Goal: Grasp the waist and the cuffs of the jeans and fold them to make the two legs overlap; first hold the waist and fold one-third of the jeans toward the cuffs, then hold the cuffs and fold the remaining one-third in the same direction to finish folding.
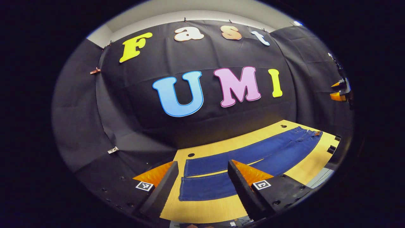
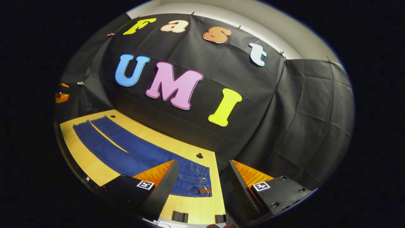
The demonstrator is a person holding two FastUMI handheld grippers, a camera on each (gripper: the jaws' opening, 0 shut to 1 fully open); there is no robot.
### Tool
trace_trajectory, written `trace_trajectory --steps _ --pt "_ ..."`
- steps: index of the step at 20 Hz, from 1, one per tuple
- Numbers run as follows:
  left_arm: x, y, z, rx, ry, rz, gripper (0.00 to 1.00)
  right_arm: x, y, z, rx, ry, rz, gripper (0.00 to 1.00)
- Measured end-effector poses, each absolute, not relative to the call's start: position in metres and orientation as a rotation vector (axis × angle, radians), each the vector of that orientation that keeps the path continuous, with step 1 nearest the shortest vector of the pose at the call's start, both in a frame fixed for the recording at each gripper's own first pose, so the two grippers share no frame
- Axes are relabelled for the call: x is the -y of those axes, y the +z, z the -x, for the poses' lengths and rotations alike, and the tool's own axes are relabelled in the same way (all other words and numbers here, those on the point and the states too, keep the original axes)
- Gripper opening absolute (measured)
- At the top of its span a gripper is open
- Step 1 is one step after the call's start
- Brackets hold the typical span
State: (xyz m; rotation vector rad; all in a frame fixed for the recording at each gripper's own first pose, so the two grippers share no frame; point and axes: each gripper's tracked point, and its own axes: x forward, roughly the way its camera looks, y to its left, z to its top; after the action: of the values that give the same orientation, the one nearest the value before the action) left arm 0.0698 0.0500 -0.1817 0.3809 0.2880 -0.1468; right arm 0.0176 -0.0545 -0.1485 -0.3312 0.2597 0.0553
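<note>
In the left gripper view, the jeans were seen laid flat on the table, running from the lower centre of the frame toward the right, with the two legs side by side and a thin strip of table showing between them. The cuffs lay at the near end, between the fingers of the left tongs, and the waist lay far off at the right edge of the frame. The left tongs were held wide open above the table, with nothing gripped between the fingers; whether they touched the cloth could not be told. At the far right of that view the right tongs were glimpsed, small and raised well above the table. In the right gripper view, the same jeans were seen stretching from the left of the frame down to the lower centre, with the waist nearest, lying partly behind the left finger of the right tongs. Those tongs were also spread wide and nothing was held in them. Two small dark blocks were seen at the near table edge, at the bottom of the frame. A round hole was seen in the table just beyond the waist.
</note>
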Motion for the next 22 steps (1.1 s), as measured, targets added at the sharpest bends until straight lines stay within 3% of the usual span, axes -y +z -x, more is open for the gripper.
trace_trajectory --steps 3,6,15,19,22 --pt "-0.036 -0.167 -0.074 -0.264 -0.115 -0.443 0.98 0.025 -0.152 -0.034 -0.226 0.074 0.281 0.96" --pt "-0.02 -0.162 -0.076 -0.255 -0.099 -0.425 0.98 -0.017 -0.175 -0.076 -0.26 0.184 0.281 0.96" --pt "-0.039 -0.17 -0.089 -0.299 0.031 -0.415 0.98 -0.051 -0.194 -0.162 -0.248 0.276 0.271 0.96" --pt "-0.043 -0.191 -0.091 -0.347 0.002 -0.502 0.98 -0.03 -0.225 -0.17 -0.304 0.29 0.328 0.96" --pt "-0.051 -0.232 -0.075 -0.452 -0.084 -0.531 0.98 -0.004 -0.241 -0.142 -0.38 0.273 0.39 0.96"
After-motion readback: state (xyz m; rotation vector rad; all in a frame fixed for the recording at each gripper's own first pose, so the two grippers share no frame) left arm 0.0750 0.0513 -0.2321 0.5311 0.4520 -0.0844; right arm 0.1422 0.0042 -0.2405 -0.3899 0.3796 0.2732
